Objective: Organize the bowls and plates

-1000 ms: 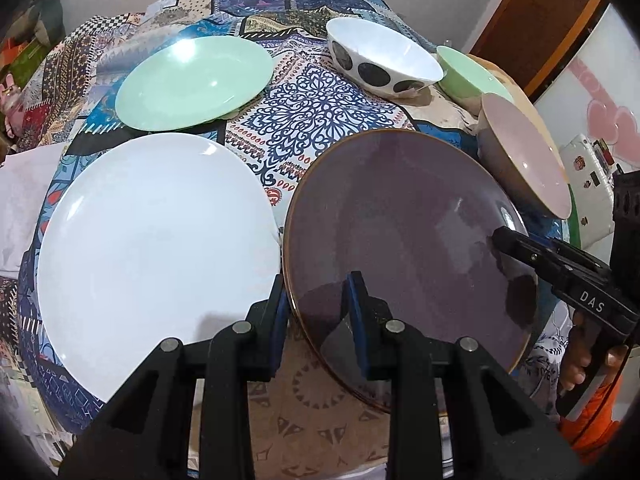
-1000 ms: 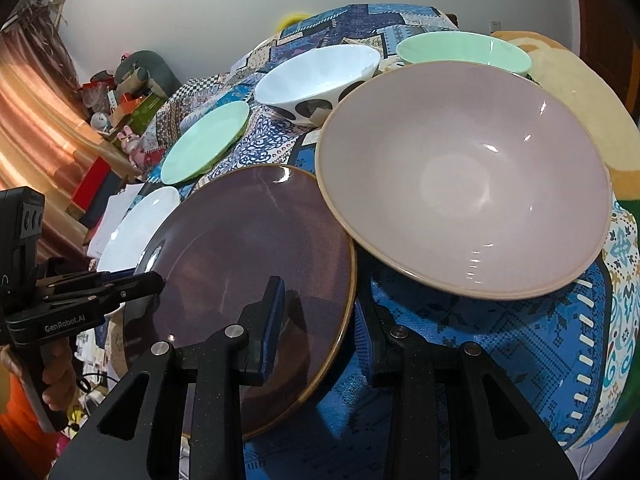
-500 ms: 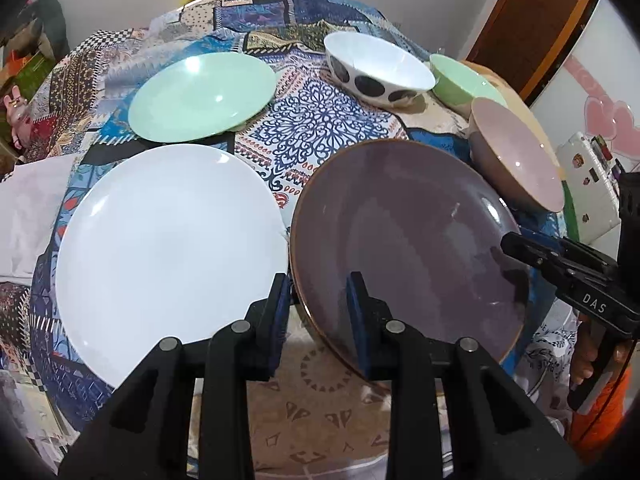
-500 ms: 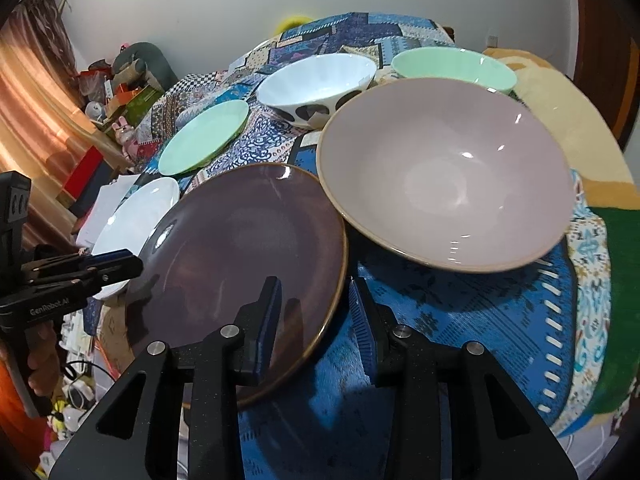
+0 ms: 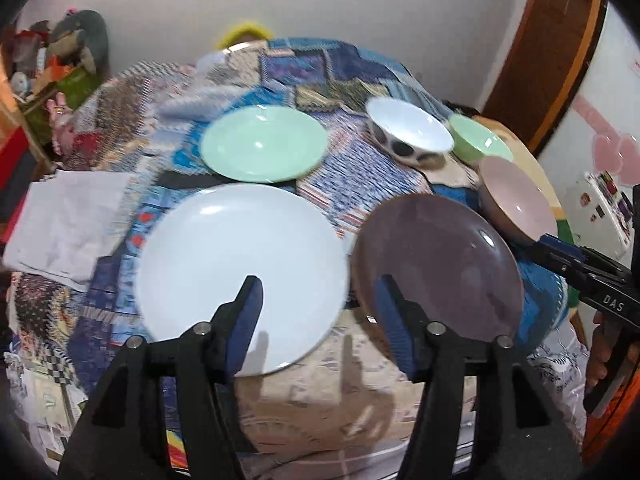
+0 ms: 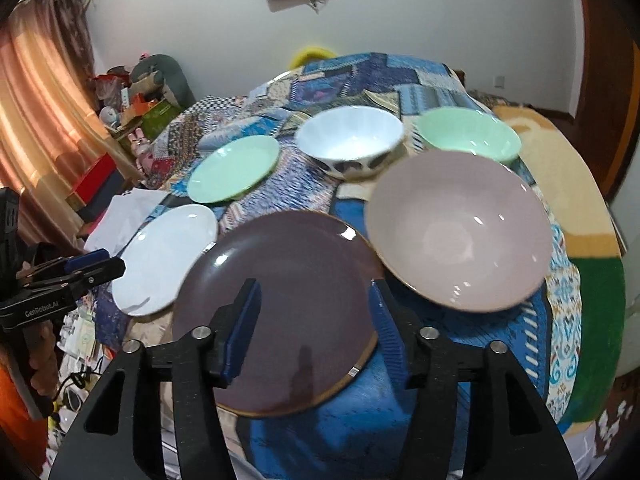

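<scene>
Left gripper (image 5: 318, 300): fingers spread wide and holding nothing; it hangs above the near edge of the surface, with the gap between the white and purple plates lying between its fingers.
Right gripper (image 6: 314, 308): fingers spread wide and empty, hovering over the near part of the purple plate.
Large round white plate (image 5: 240, 276): flat on the patchwork cloth, under and ahead of the left gripper's left finger; in the right wrist view it lies well to the left of the fingers (image 6: 166, 258).
Dark purple round plate with a thin gold rim (image 5: 438, 268): flat, just beside the white plate, ahead of the left gripper's right finger; in the right wrist view it spans the space between both fingers (image 6: 288, 300).
Pale pink glossy bowl (image 6: 458, 228): upright, ahead and to the right of the right gripper's right finger, its rim overlapping the purple plate's far right edge; touching or not, I cannot tell.
Mint green round plate (image 5: 264, 143): farther ahead, beyond the white plate.
White bowl with dark oval spots on its outside (image 6: 350, 140): upright, far ahead of the right gripper, just left of the green bowl.
Mint green bowl (image 6: 468, 136): upright, beyond the pink bowl.
Blue patchwork cloth (image 6: 400, 76): covers the surface under all the dishes.
</scene>
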{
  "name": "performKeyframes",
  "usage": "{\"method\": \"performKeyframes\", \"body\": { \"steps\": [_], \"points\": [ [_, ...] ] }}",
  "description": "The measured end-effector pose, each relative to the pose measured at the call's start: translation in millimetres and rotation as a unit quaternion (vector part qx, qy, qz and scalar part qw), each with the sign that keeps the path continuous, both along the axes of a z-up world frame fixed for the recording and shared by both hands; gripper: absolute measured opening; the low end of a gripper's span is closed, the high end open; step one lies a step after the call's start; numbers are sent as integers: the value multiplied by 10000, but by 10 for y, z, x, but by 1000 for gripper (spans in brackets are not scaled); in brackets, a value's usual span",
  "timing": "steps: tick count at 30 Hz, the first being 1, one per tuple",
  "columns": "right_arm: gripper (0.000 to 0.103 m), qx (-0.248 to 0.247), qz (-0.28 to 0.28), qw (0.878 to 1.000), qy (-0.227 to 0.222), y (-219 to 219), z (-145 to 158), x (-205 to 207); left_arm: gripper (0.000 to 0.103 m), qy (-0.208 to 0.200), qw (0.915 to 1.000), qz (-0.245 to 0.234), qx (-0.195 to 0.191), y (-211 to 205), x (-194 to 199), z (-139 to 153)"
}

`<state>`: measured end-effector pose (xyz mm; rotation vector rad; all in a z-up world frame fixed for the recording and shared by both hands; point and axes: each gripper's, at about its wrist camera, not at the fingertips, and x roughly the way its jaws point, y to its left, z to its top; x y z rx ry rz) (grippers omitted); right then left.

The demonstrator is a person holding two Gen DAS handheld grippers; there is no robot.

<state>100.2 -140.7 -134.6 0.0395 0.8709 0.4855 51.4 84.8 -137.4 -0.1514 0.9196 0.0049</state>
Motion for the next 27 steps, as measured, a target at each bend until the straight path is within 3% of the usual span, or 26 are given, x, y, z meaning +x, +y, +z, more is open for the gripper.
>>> {"method": "performKeyframes", "body": {
  "steps": [2, 8, 18, 27],
  "points": [
    [69, 6, 53, 10000, -61, 95, 31, 10, 65, -99, 9998, 144, 42, 110, -64, 40],
    [71, -49, 327, 9993, -145, 438, 48, 112, 82, -179, 9980, 597, 88, 458, -210, 45],
    [71, -225, 909, 9956, -35, 1040, -80, 342, 82, 77, 9940, 1088, -33, 944, -300, -203],
    [71, -525, 1378, 9880, 451, 1462, -351, 599, 82, 315, 9930, 1129, -143, 1140, -243, -475]
  ]
}}
